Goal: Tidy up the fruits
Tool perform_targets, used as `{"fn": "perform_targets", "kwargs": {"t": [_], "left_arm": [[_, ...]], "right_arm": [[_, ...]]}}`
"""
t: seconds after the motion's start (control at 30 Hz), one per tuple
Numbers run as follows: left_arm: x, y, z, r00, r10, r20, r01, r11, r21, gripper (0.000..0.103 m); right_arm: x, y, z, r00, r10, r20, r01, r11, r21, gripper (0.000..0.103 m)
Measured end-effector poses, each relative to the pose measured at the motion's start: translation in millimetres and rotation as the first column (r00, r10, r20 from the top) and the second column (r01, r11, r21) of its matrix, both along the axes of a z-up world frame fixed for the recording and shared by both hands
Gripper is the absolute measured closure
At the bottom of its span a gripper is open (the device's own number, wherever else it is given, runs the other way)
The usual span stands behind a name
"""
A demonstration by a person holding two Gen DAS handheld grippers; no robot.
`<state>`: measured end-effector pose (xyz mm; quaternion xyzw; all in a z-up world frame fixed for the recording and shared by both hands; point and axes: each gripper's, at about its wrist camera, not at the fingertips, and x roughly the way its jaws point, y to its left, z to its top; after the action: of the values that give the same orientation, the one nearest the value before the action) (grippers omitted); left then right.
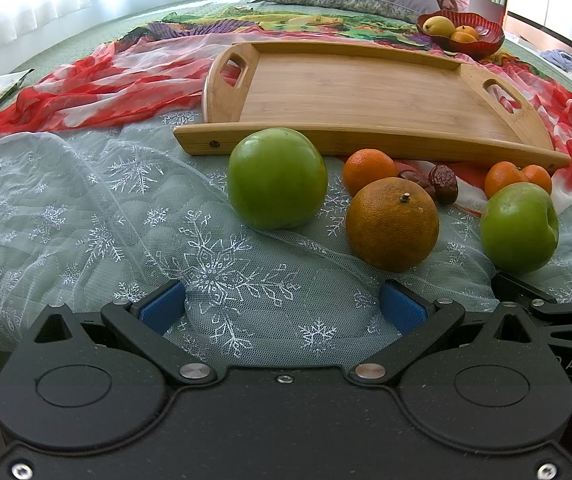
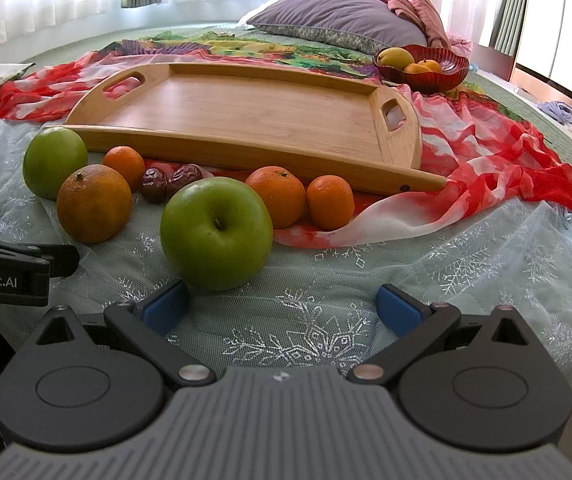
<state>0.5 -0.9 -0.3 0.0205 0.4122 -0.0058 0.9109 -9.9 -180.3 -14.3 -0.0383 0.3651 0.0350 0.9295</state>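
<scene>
Jaws on both the left gripper (image 1: 282, 306) and right gripper (image 2: 282, 306) gaped, holding nothing; apples, oranges and dates lay on the bed before the bare bamboo tray (image 2: 246, 100), none sorted yet.

A: Left gripper (image 1: 282, 306), itemise.
B: Matte black speckled body; 2 round housings, each with a raised disc; 2 triangular cut-outs above them; 2 angled black link arms on silver pivot pins; 2 blue pads (image 1: 163, 305). Screws: 1 at top centre, 2 at the near corners.
A: Right gripper (image 2: 284, 306)?
B: Same black housings, links, silver pins and blue pads (image 2: 400, 307), but a grey ribbed centre plate with a small white emblem.
A: Markings?
B: White lettering "Robot.AI" on the left gripper's side, seen at the left edge of the right wrist view; letters "AS" on the right gripper's side in the left wrist view.
</scene>
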Motion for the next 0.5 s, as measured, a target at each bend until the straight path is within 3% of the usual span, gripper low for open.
{"fn": "perform_targets", "kwargs": {"t": [0.5], "left_arm": [[-0.1, -0.1, 0.0, 1.0, 0.0, 0.001, 0.0, 1.0, 0.001, 0.0]], "right_arm": [[-0.5, -0.2, -0.2, 1.0, -0.001, 0.005, 0.001, 1.0, 0.0, 0.0]]}}
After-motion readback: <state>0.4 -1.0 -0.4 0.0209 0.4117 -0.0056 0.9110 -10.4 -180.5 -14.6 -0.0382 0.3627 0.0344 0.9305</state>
